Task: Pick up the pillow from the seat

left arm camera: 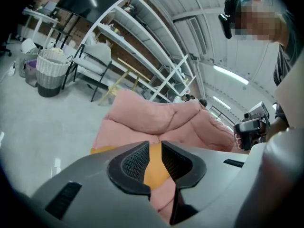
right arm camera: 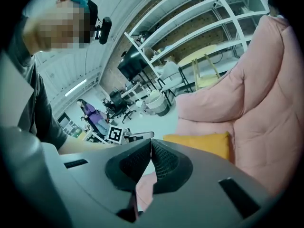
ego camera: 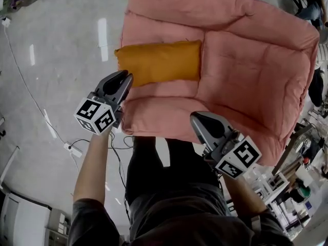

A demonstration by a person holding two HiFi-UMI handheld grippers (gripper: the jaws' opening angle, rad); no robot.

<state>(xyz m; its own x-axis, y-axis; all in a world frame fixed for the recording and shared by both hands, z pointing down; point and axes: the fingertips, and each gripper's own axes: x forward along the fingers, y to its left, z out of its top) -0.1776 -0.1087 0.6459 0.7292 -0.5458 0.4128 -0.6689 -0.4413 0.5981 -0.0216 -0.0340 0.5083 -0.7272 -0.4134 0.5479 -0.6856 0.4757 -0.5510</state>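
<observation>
I am aiming the left gripper (ego camera: 124, 80), jaws a crack apart and empty, at the near end of the pillow (ego camera: 159, 61) lying across the seat (ego camera: 256, 65), and planning to open it and the closed, empty right gripper (ego camera: 197, 120) wider before pinching the soft edge.

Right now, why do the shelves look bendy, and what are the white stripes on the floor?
Left and right gripper views: the wide lens bends the shelves, corners go dark. Head view: the stripes are lamp glare on the shiny floor.
</observation>
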